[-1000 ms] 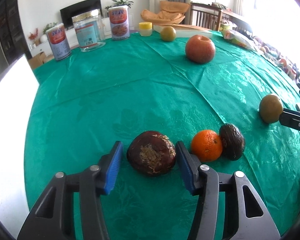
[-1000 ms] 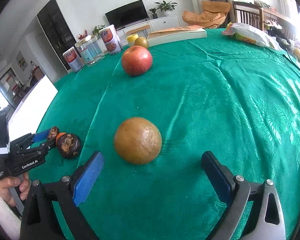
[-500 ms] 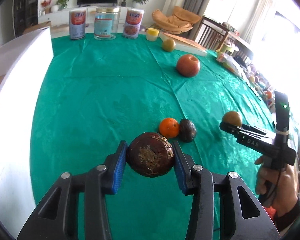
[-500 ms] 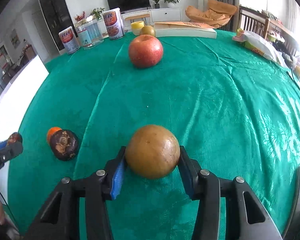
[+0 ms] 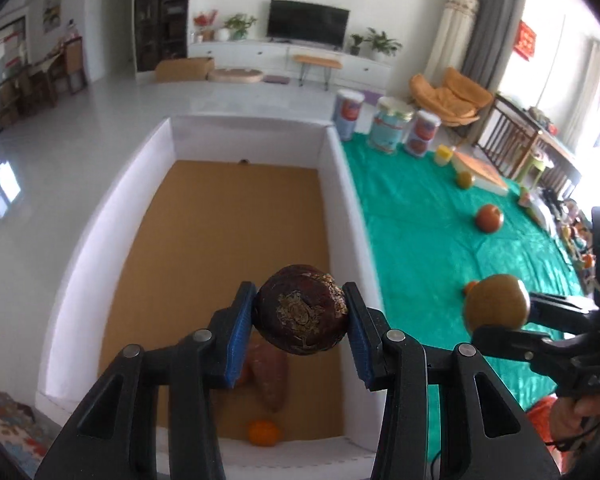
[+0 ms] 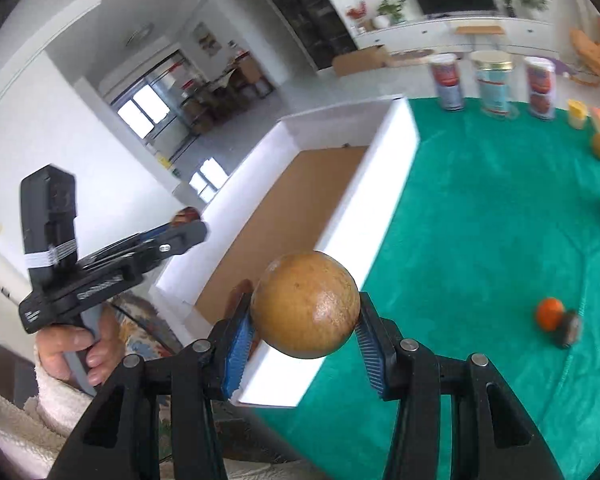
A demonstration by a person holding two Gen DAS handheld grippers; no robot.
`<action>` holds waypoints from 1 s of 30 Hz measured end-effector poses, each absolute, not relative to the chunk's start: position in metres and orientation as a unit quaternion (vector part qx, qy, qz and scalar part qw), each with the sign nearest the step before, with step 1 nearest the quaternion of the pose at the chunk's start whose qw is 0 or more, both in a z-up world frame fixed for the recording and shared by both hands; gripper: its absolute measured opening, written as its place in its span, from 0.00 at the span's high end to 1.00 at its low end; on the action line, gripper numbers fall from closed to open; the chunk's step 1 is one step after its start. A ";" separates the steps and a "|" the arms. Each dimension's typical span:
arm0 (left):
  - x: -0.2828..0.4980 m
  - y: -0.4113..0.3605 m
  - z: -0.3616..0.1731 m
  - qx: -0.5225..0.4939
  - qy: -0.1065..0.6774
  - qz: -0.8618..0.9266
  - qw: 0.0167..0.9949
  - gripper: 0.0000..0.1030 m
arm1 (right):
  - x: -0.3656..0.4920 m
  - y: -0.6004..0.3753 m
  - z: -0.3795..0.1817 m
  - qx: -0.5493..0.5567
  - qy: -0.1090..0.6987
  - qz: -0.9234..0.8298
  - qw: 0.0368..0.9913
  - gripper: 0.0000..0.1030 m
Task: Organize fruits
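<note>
My left gripper [image 5: 300, 314] is shut on a dark brown, rough-skinned round fruit [image 5: 302, 316], held in the air above the white box [image 5: 342, 184] with a brown cardboard floor. On that floor lie a sweet potato [image 5: 270, 376] and an orange [image 5: 263, 432]. My right gripper [image 6: 305, 322] is shut on a golden-brown round fruit [image 6: 305, 304], held above the box's table-side wall [image 6: 364, 208]. On the green cloth [image 6: 480, 220] lie an orange [image 6: 550, 314], a dark fruit [image 6: 568, 330], a red apple [image 5: 489, 218] and a small greenish fruit [image 5: 465, 179].
Three cans [image 5: 392, 128], a yellow cup [image 5: 444, 156] and a flat orange-topped box [image 5: 484, 172] stand at the table's far end. A hand [image 6: 76, 344] holds the left gripper's handle. Beyond the white box is bare floor; a wooden chair [image 5: 508, 140] stands behind the table.
The right jaws closed on the golden-brown fruit. Both grippers then rose from the cloth with their fruits and swung left to the white box, both rolling as they went.
</note>
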State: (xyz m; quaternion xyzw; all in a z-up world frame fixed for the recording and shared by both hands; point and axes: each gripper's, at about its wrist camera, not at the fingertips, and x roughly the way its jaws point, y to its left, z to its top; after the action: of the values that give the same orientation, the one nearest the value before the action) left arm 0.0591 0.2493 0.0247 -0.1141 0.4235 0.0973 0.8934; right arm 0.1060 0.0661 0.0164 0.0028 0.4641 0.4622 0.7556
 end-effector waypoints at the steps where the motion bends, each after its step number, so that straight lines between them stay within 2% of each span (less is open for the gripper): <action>1: 0.064 0.264 0.008 -0.117 0.445 0.118 0.880 0.56 | 0.106 0.093 0.011 -0.028 0.470 0.465 0.750 0.53; 4: 0.074 0.297 -0.036 -0.129 0.492 0.158 0.846 0.56 | 0.111 0.151 -0.010 -0.108 0.482 0.443 0.748 0.53; 7: 0.086 0.310 -0.058 -0.131 0.513 0.176 0.830 0.54 | 0.124 0.185 -0.025 -0.147 0.486 0.415 0.755 0.52; 10: 0.098 0.307 -0.057 -0.113 0.509 0.204 0.829 0.30 | 0.144 0.176 -0.007 -0.108 0.458 0.399 0.787 0.39; 11: 0.093 0.303 -0.046 -0.109 0.490 0.206 0.840 0.23 | 0.146 0.162 0.005 -0.083 0.441 0.403 0.798 0.33; 12: 0.090 0.297 -0.036 -0.105 0.474 0.203 0.850 0.20 | 0.147 0.146 0.018 -0.063 0.421 0.407 0.808 0.29; 14: 0.086 0.273 -0.013 -0.095 0.442 0.184 0.873 0.19 | 0.141 0.104 0.035 -0.047 0.377 0.394 0.837 0.16; 16: 0.082 0.238 0.007 -0.087 0.409 0.143 0.897 0.14 | 0.132 0.059 0.042 -0.050 0.338 0.364 0.867 0.08; 19: 0.080 0.172 0.025 -0.084 0.385 0.046 0.918 0.12 | 0.119 -0.024 0.024 -0.057 0.305 0.283 0.908 0.05; 22: 0.088 0.097 0.013 -0.076 0.398 -0.066 0.912 0.11 | 0.122 -0.111 -0.019 -0.047 0.313 0.166 0.934 0.01; 26: 0.117 0.025 -0.032 -0.047 0.428 -0.109 0.896 0.11 | 0.148 -0.211 -0.083 -0.018 0.394 0.021 0.919 0.01; 30: 0.148 -0.001 -0.077 -0.002 0.436 -0.073 0.897 0.11 | 0.149 -0.266 -0.104 0.052 0.433 -0.026 0.900 0.01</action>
State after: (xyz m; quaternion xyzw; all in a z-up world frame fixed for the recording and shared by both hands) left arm 0.1485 -0.0013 -0.0773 -0.0020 0.4355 -0.0731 0.8972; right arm 0.1488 -0.2663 -0.1040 0.0520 0.4329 -0.0260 0.8996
